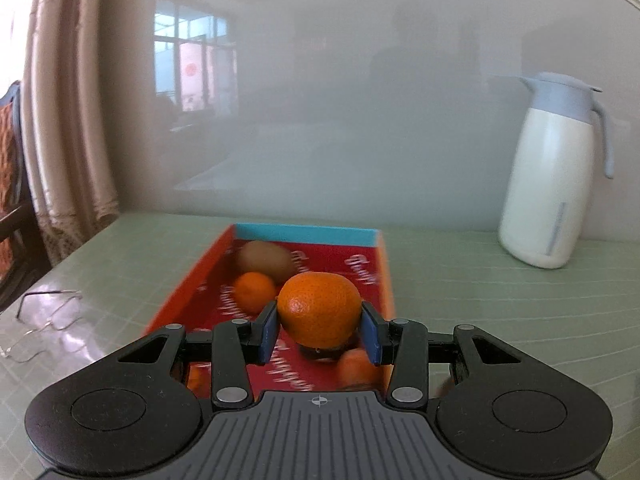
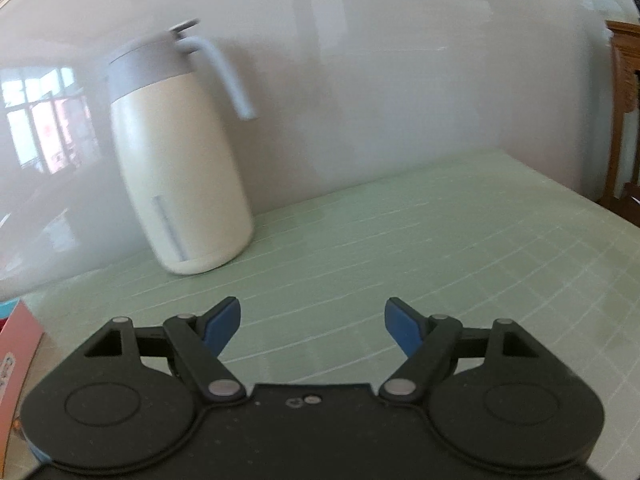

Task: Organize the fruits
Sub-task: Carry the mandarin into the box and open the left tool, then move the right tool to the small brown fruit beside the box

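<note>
My left gripper [image 1: 320, 330] is shut on an orange [image 1: 319, 308] and holds it above a red cardboard box [image 1: 370, 270] with a blue far wall. Inside the box lie a brown kiwi [image 1: 266, 261], a smaller orange [image 1: 254, 291] and another orange [image 1: 354, 368] partly hidden under the gripper. My right gripper [image 2: 313, 326] is open and empty above the green table mat [image 2: 440, 240]. A corner of the box [image 2: 16, 344] shows at the left edge of the right wrist view.
A white thermos jug with a grey lid [image 1: 554, 172] stands at the back right by the wall; it also shows in the right wrist view [image 2: 180, 160]. Wire-rimmed glasses [image 1: 44, 320] lie left of the box. A curtain [image 1: 68, 120] hangs at the left.
</note>
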`<state>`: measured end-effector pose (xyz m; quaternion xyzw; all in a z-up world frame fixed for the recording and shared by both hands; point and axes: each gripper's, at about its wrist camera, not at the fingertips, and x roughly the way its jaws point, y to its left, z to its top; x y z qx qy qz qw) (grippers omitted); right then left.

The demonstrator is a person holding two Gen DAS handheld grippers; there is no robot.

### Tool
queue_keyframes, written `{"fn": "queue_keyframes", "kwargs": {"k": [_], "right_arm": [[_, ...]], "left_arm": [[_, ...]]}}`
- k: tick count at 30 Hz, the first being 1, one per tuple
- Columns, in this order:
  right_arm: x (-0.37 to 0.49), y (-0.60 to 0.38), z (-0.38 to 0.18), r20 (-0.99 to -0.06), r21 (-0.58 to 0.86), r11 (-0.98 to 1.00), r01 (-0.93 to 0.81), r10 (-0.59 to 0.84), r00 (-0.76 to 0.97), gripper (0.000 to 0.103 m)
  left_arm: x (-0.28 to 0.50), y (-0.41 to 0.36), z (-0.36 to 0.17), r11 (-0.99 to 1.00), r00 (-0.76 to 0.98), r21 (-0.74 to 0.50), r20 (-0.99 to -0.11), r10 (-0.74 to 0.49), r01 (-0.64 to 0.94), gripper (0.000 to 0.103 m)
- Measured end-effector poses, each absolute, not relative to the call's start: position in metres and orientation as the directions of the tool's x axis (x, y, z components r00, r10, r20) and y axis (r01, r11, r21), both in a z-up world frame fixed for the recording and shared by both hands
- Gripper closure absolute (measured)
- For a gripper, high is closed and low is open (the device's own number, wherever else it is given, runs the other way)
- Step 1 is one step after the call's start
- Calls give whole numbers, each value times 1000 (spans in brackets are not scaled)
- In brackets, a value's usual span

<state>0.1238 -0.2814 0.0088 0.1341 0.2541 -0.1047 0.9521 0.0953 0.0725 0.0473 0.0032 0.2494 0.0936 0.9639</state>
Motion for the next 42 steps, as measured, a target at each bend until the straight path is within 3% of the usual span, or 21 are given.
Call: {"fn": "queue_keyframes", "kwargs": {"k": [25,26,27,29,32,42], "right_arm": [[136,-221,9,-512,143,977,156,-62,857,24],[135,-222,9,-512,142,978,156,-62,857,24],[135,-222,9,-513,142,978,155,-61,856,24],[134,-223,9,-514,142,978,153,-59,856,24],[134,-224,10,-513,142,979,147,-54,857,24],[130,-232,12,-510,133,981,143,-56,858,24]], "left_arm": [[101,141,22,950,810,43,-511,287,-310,60],[101,139,22,950,810,48,-510,290,-309,59],[100,138,23,948,812,53,-503,296,-312,46],[98,134,25,956,826,41,-492,273,-291,33],[96,125,26,951,828,75,-475,299,-300,23],[91,114,32,955,842,72,-456,288,-288,22]]}}
